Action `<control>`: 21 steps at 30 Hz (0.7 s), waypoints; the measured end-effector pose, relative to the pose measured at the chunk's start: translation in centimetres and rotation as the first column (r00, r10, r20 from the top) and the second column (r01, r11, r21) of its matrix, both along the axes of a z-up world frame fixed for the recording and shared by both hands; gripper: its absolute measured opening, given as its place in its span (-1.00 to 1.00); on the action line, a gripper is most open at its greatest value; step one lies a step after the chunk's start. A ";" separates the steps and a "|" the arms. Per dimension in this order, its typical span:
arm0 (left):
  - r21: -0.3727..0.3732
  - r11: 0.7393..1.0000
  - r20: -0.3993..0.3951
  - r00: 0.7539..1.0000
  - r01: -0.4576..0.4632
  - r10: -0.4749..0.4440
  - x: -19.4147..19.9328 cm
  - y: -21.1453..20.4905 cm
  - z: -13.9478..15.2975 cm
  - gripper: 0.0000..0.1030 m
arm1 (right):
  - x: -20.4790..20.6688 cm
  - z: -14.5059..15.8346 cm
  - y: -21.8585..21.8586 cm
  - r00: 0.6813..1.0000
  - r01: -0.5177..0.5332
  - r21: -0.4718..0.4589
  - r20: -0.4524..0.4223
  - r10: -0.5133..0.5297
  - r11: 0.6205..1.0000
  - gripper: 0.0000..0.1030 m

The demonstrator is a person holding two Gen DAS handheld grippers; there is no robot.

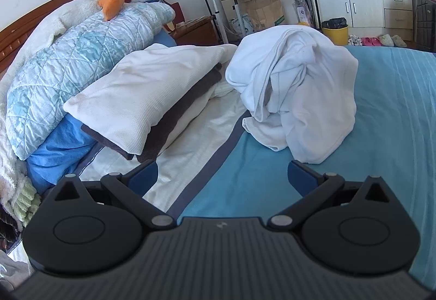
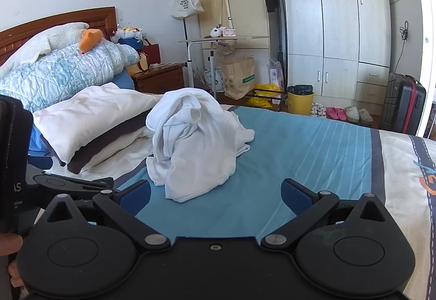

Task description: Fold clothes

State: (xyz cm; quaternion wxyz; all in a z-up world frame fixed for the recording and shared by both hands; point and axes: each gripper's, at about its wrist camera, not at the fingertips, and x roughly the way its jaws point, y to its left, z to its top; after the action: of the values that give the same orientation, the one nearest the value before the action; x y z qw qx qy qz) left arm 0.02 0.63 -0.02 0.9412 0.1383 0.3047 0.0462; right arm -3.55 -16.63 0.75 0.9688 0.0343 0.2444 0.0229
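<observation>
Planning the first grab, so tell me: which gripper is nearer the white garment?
Neither clearly. The left gripper and right gripper both hover open just short of the crumpled white garment, touching nothing.

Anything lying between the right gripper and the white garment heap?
No. In the right wrist view only bare blue bedsheet separates the open right gripper from the crumpled white garment.

One white garment (image 2: 190,142), one pillow (image 2: 90,117), two grippers (both empty)

Black left tool (image 1: 223,177), right tool (image 2: 216,195): blue pads, silver pivot screws.
</observation>
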 end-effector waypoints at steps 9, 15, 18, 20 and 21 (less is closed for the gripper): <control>-0.046 0.998 -0.034 0.999 -0.043 0.041 0.8 0.0 -0.3 0.99 | 0.0 -0.2 -0.3 1.000 0.000 0.020 -0.004 0.000 1.000 1.00; -0.011 1.000 -0.029 0.999 -0.016 0.016 0.7 0.0 -0.6 1.00 | 0.0 -0.2 -0.1 1.000 0.002 0.018 -0.007 -0.002 1.000 1.00; 0.008 1.000 -0.025 1.000 0.000 0.000 0.6 -0.3 -0.6 1.00 | 0.0 -0.1 0.0 1.000 0.001 0.018 -0.007 -0.001 1.000 1.00; 0.021 1.000 -0.021 1.000 0.005 -0.005 0.6 -0.5 -0.6 1.00 | 0.0 -0.1 0.0 1.000 0.001 0.018 -0.007 -0.001 1.000 1.00; 0.024 1.000 -0.021 1.000 0.008 -0.007 0.6 -0.6 -0.6 1.00 | 0.0 -0.2 -0.1 1.000 0.002 0.019 -0.007 -0.002 1.000 1.00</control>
State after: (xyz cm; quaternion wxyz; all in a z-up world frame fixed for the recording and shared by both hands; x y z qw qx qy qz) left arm 0.57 0.07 -0.62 0.9364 0.1514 0.3134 0.0449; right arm -3.55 -16.69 0.59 0.9676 0.0438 0.2477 0.0242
